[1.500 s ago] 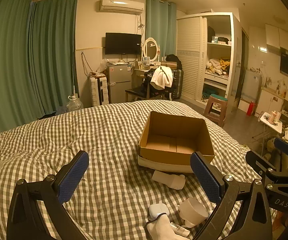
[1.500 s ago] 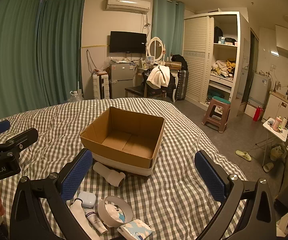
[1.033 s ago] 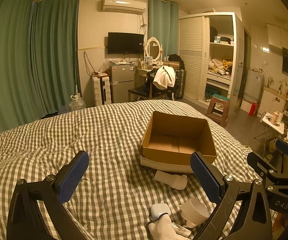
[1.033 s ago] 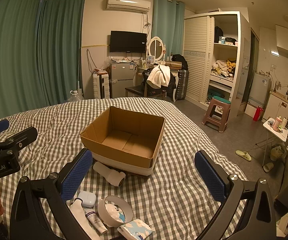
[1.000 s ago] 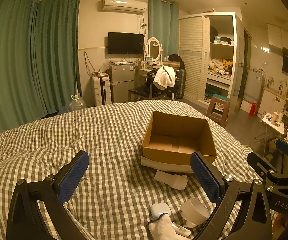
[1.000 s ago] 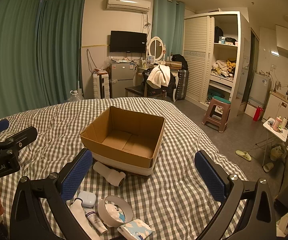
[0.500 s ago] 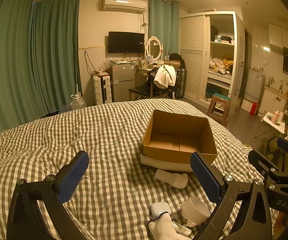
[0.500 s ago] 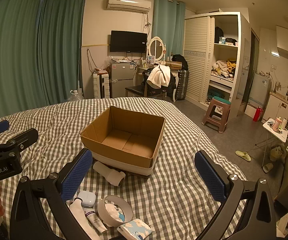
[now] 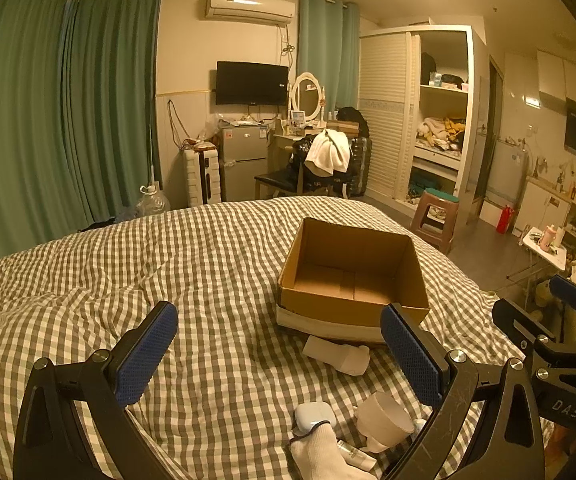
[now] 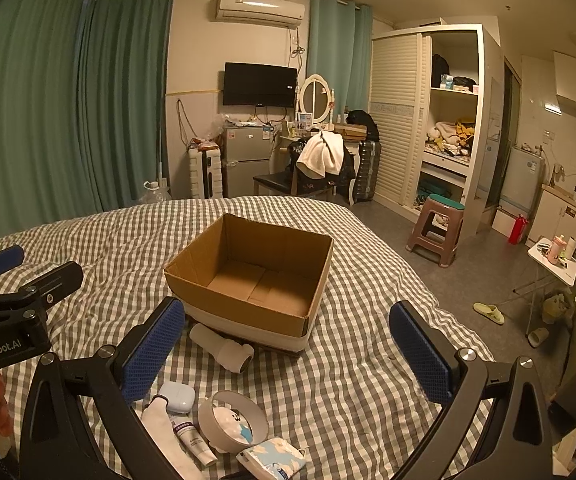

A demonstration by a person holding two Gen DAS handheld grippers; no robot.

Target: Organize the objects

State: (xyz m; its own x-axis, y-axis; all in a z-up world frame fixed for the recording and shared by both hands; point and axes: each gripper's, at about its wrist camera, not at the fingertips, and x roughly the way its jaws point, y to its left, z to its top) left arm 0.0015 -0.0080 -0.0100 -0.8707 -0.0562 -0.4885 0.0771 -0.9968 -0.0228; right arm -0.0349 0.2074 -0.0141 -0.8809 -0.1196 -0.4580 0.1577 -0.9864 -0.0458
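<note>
An open, empty cardboard box sits on the checked bed. In front of it lie a white tube-shaped piece, a white earbud case, a white sock, a tape roll, a small cream tube and a blue patterned pouch. My left gripper is open and empty above the bed, before the box. My right gripper is open and empty, to the right of the left one.
The checked duvet covers the bed. Beyond the bed's far edge stand a fridge, a chair with a towel, a wardrobe and a stool. Green curtains hang at the left.
Both grippers have drifted only slightly; the box sits a touch further right in the left wrist view. Nothing was taken hold of or let go.
</note>
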